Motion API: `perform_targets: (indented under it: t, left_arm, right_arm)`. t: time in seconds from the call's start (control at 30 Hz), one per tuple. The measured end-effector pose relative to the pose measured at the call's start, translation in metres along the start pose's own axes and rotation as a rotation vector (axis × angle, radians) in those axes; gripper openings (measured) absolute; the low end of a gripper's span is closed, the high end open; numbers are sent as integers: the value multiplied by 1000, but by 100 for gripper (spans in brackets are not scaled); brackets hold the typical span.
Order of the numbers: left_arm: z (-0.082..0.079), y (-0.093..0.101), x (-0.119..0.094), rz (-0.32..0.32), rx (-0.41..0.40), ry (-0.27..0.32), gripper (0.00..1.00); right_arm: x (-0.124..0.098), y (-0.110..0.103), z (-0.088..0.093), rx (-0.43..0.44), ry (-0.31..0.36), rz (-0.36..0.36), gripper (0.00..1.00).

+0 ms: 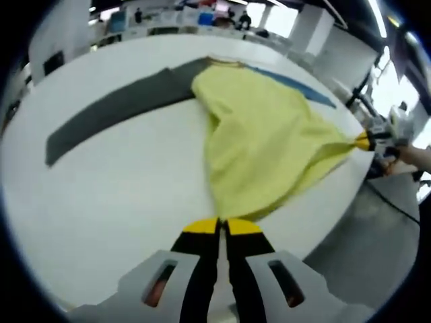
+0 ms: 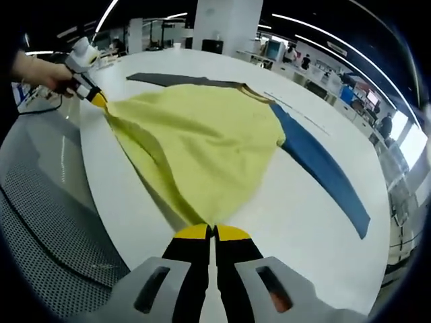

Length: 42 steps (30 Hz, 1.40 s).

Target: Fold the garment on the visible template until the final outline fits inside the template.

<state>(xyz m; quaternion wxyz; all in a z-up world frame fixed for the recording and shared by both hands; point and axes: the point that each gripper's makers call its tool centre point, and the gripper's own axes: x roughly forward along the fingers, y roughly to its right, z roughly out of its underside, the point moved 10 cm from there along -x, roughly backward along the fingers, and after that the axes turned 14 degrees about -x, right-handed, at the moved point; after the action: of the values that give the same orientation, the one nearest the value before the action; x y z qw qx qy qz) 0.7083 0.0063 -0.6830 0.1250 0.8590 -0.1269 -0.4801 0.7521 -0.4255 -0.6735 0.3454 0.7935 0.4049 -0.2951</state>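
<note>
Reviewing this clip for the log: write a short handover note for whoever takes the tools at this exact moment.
Left tool: shut on the yellow garment at one hem corner.
Right tool: shut on the other corner; it also shows at the table edge in the left gripper view.
Garment lies spread on the white table, stretched between both tools, over the grey strip and blue strip.
Done: both corners gripped.
Left: every fold.

Large open hall beyond the round white table (image 2: 316, 222). Grey perforated floor mat (image 2: 40, 229) just beside the table's edge, a dark cable (image 2: 40, 222) across it. White square pillar (image 2: 227, 23) past the table's far rim, long ceiling light strips (image 2: 323, 27) above. Desks with monitors (image 2: 273, 48) beyond, bright windows (image 1: 279, 19) behind.
</note>
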Motion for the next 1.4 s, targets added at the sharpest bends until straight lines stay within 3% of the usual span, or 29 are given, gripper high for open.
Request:
perform_targets:
  t: [0.23,0.5,0.83,0.93,1.13,1.2,1.23,1.27,1.4]
  left_arm:
    - [4,1,1,-3,39,-24,0]
    - [7,-2,2,-2,18,-31,0]
    - [10,5,-7,26,-62,-40,0]
    - [7,9,-14,55,-141,-17,0]
    - [1,24,-29,119,-159,15,0]
    - [5,25,-26,127,-136,-8,0]
    - [12,24,-23,122,-134,-76,0]
    - [15,23,-20,122,-135,-98,0]
    - [19,27,-20,123,-130,-110,0]
  right_arm:
    - [3,-4,4,-44,-20,-20,3]
    - [4,-5,6,-41,-19,-25,3]
    - [-1,-2,10,-23,-20,-5,2]
    - [-10,2,6,-1,5,25,2]
    - [-25,7,-7,29,66,61,2]
    - [-24,5,-5,16,61,49,2]
    - [-20,4,1,10,33,37,2]
    - [-19,3,6,13,12,32,2]
    - [-22,5,11,60,18,53,2]
